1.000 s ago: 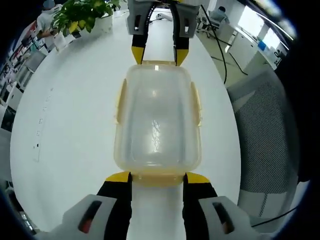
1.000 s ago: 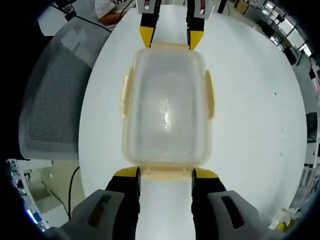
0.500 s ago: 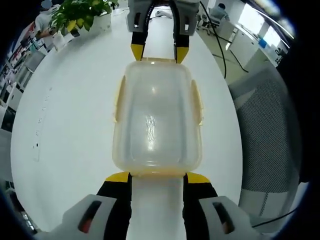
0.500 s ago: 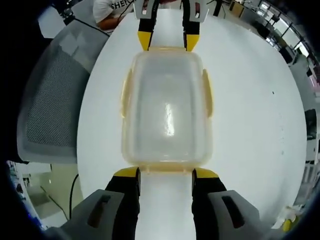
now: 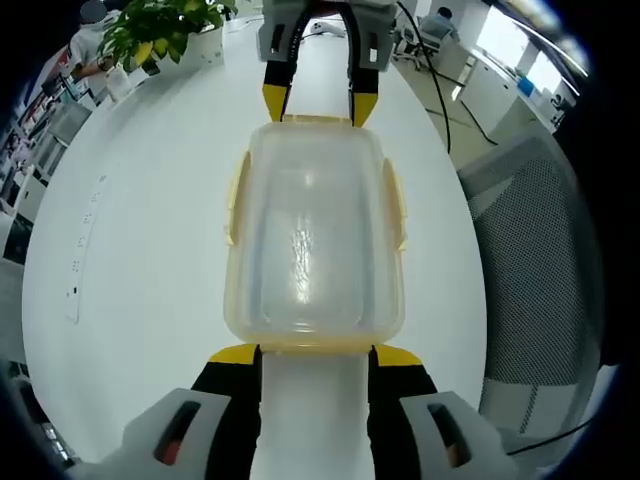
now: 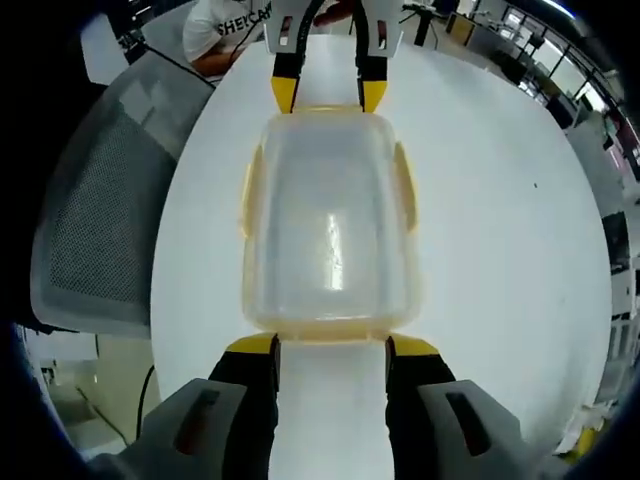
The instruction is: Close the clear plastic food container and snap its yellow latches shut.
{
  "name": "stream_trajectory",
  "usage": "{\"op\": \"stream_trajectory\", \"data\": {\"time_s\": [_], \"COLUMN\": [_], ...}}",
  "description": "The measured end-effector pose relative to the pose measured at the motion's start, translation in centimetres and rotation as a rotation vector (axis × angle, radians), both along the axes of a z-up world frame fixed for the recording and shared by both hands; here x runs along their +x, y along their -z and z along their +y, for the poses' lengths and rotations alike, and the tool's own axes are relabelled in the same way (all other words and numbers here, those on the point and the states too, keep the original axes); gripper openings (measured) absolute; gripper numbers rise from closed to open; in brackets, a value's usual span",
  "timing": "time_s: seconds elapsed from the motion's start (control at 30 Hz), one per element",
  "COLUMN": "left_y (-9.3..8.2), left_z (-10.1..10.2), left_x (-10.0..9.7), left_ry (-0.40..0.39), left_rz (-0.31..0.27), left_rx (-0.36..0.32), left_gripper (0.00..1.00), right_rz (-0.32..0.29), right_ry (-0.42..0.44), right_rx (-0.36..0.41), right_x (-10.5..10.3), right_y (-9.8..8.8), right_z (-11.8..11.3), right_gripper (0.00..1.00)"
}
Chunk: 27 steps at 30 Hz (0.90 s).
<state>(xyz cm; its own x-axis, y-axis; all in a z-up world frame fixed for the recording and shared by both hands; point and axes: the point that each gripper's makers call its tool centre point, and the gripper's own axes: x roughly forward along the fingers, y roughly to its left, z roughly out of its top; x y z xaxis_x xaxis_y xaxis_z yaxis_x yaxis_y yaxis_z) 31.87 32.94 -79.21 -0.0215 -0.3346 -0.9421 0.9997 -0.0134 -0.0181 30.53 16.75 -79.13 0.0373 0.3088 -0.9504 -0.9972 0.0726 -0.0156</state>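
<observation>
Jaws of both grippers stand wide at opposite end latches of the container [image 5: 313, 235]; light, slick plastic, so press latches.

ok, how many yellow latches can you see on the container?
4: one on each long side, one at the near end by the left gripper, one at the far end by the right gripper.

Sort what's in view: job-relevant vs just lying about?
Job:
- clear container with lid on
- yellow latches, on its long sides and ends
- left gripper, open, tips at one end latch
- right gripper, open, tips at the opposite end latch

Lying about:
- white table
- potted plant
- mesh chair
- cable
</observation>
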Motion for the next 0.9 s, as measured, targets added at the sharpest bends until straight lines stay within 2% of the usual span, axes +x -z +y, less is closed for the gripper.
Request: {"op": "stream_trajectory", "data": {"time_s": [0.33, 0.47, 0.53, 0.6, 0.63, 0.7, 0.73, 0.83, 0.87, 0.9], "left_y": [0.0, -0.2, -0.5, -0.8, -1.1, -1.8, -2.4, -3.2, -3.4, -3.3], "left_z": [0.5, 1.3, 1.8, 2.3, 2.4, 2.2, 2.0, 2.2, 2.2, 2.3], "left_x": [-0.1, -0.4, -0.7, -0.8, -0.9, -0.7, -0.3, 0.7, 1.1, 1.2], "left_ry": [-0.025, -0.057, -0.122, -0.219, -0.300, -0.421, -0.519, -0.655, -0.743, -0.797], "left_rz": [0.008, 0.018, 0.053, 0.099, 0.137, 0.190, 0.217, 0.203, 0.218, 0.232], "left_rx": [-0.024, -0.040, -0.074, -0.132, -0.182, -0.282, -0.365, -0.472, -0.520, -0.539], "left_gripper": [0.37, 0.37, 0.37, 0.37, 0.37, 0.37, 0.36, 0.32, 0.32, 0.32], "right_rz": [0.030, 0.087, 0.114, 0.158, 0.175, 0.188, 0.211, 0.215, 0.209, 0.206], "right_ry": [0.108, 0.254, 0.355, 0.456, 0.521, 0.598, 0.649, 0.749, 0.794, 0.814], "right_rx": [0.060, 0.154, 0.224, 0.287, 0.321, 0.371, 0.404, 0.444, 0.458, 0.467], "right_x": [-0.5, -0.7, -0.4, -0.4, -0.3, -0.1, -0.3, 0.1, 0.4, 0.6], "right_y": [0.0, -0.9, -1.7, -2.3, -2.5, -2.7, -2.9, -2.6, -2.4, -2.3], "right_z": [-0.9, -0.8, -0.8, -0.9, -1.0, -1.0, -0.8, -0.8, -0.9, -0.9], "right_gripper": [0.43, 0.43, 0.42, 0.40, 0.39, 0.38, 0.38, 0.37, 0.37, 0.36]}}
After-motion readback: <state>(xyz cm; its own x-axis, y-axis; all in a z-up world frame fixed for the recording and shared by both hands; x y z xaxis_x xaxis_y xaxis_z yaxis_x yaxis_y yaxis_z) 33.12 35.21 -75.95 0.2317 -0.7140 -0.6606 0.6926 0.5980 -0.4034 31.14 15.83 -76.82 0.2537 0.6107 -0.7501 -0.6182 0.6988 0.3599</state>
